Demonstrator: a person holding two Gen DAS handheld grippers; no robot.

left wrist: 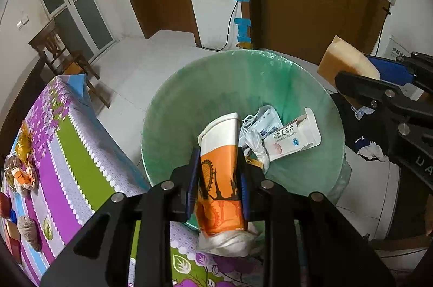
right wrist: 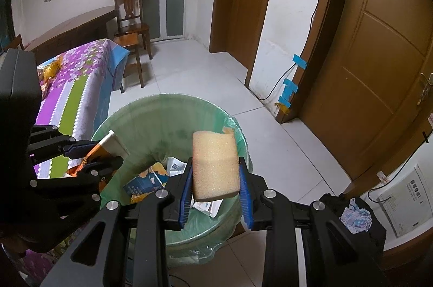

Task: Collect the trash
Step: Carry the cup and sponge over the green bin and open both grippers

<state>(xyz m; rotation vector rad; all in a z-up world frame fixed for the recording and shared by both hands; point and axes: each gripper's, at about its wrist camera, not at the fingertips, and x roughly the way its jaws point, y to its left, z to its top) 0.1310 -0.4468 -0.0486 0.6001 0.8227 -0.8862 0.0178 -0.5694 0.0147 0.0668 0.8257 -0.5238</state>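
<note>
My left gripper [left wrist: 217,173] is shut on a squashed orange and white paper cup [left wrist: 220,178] and holds it over the near rim of a bin lined with a green bag [left wrist: 189,86]. A white medicine box [left wrist: 292,136] and other packets lie inside the bin. My right gripper [right wrist: 216,178] is shut on a yellow sponge [right wrist: 215,165] and holds it above the bin's [right wrist: 151,111] right side. The sponge also shows in the left wrist view [left wrist: 349,62], and the cup in the right wrist view [right wrist: 104,147].
A table with a purple and green floral cloth [left wrist: 73,149] stands left of the bin, with wrappers and scraps [left wrist: 21,173] on it. A wooden chair [right wrist: 131,16] stands behind. A dark bag with crumpled paper [right wrist: 354,214] sits on the floor at the right. Brown doors line the wall.
</note>
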